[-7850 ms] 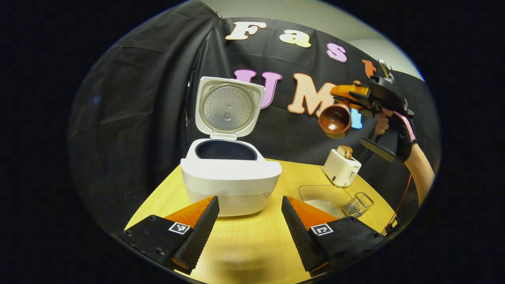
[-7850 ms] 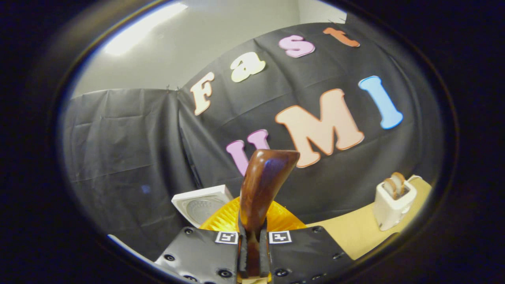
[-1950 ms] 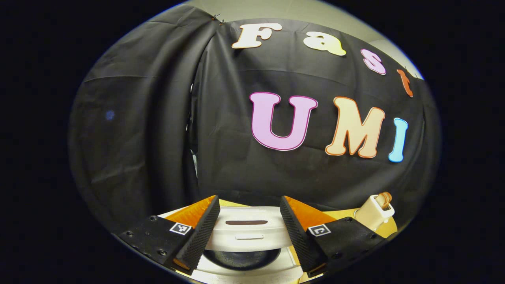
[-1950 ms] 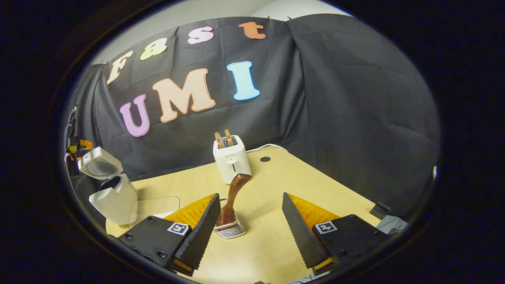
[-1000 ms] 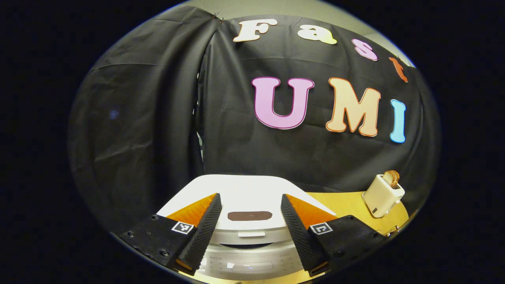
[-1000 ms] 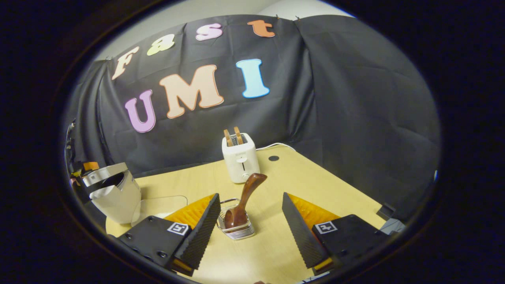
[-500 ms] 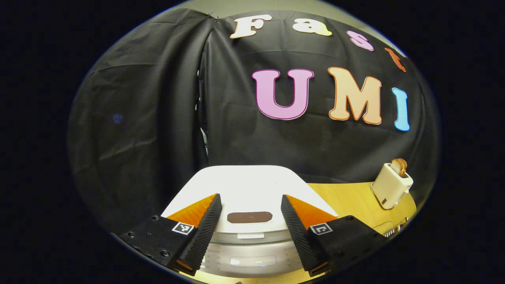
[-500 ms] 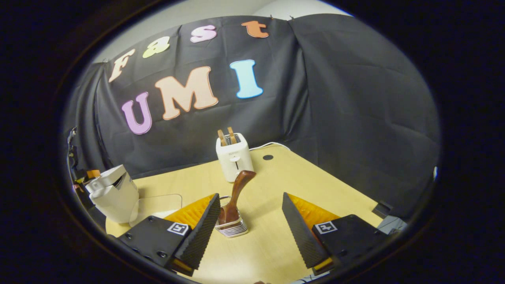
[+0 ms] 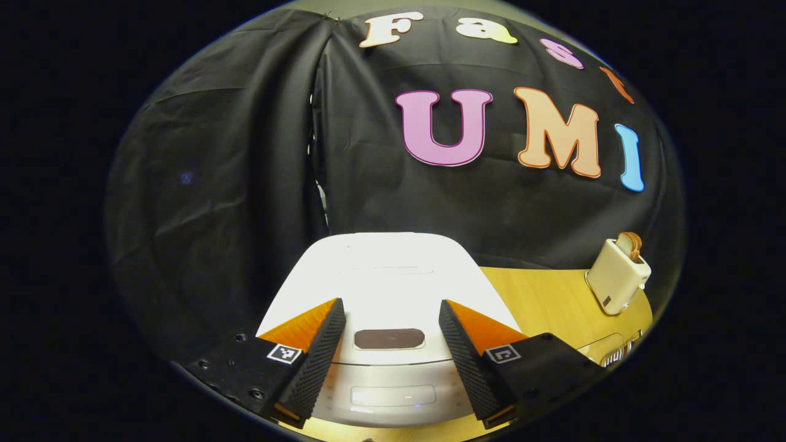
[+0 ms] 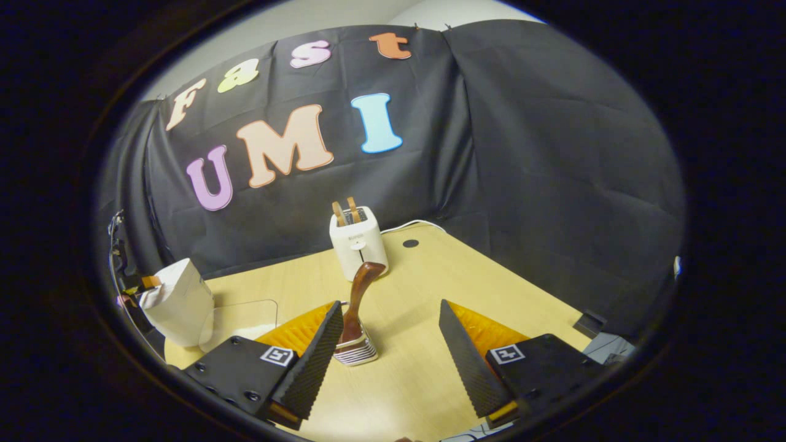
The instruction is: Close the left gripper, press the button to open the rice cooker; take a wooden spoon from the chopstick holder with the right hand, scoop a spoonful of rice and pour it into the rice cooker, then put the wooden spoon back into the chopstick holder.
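Observation:
The white rice cooker point(image 9: 381, 276) sits right under my left gripper point(image 9: 390, 302) with its lid down. That gripper is open, its fingers standing either side of the dark oval button point(image 9: 389, 338), with nothing between them. In the right gripper view the brown wooden spoon point(image 10: 357, 294) stands handle-up in the wire chopstick holder point(image 10: 356, 354) on the table. My right gripper point(image 10: 390, 304) is open just in front of the spoon and apart from it. The cooker point(image 10: 178, 302) shows far left there, lid shut.
A clear container with rice point(image 10: 242, 319) lies between the cooker and the holder. A white toaster point(image 10: 357, 240) with bread slices stands behind the spoon, also at the right in the left gripper view point(image 9: 617, 275). The wooden table point(image 10: 479, 288) runs to the black cloth.
The cooker's lid has come down from open to fully shut under my left gripper. The spoon, held by my right gripper earlier, now stands in the holder with that gripper open.

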A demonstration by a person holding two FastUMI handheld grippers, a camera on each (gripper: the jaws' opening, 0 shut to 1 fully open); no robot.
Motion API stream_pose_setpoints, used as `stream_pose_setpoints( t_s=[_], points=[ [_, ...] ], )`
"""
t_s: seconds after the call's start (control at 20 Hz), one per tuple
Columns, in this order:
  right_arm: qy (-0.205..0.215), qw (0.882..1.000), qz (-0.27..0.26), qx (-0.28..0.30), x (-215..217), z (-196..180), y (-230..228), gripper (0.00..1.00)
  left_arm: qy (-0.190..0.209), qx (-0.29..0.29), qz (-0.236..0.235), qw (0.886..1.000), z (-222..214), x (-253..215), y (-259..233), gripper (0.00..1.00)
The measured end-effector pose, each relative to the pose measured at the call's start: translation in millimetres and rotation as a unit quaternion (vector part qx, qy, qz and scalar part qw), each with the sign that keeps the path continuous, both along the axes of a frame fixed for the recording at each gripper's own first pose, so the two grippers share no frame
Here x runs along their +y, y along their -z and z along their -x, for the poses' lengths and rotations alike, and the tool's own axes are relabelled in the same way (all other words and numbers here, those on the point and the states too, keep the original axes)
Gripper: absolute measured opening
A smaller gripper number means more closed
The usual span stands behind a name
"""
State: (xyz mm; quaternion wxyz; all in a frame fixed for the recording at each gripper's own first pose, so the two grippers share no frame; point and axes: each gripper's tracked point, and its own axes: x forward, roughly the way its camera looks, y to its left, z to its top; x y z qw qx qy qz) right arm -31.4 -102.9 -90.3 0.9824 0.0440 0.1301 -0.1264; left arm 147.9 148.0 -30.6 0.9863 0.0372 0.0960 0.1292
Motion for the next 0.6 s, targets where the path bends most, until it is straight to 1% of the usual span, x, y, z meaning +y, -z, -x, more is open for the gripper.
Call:
stream_pose_setpoints(
  t_s=[0.2,0.35,0.45,0.55,0.6],
  points=[
    [-0.002,1.000,-0.004,0.002,-2,3,3,0.99,0.002,0.005,-0.008,1.000,0,-2,2,0.93],
    [-0.009,1.000,-0.011,-0.005,2,3,0,0.99,0.000,-0.009,0.000,1.000,1,-1,-3,0.93],
    [-0.014,1.000,-0.007,-0.011,4,2,-5,0.99,-0.006,-0.010,-0.013,1.000,2,-2,-2,0.92],
    [-0.018,1.000,-0.005,-0.016,6,1,-9,0.99,-0.015,-0.007,-0.003,1.000,11,-1,-5,0.95],
    [-0.020,1.000,-0.006,-0.018,8,0,-11,0.99,-0.009,-0.019,0.007,1.000,18,-6,-13,0.95]
  ],
)
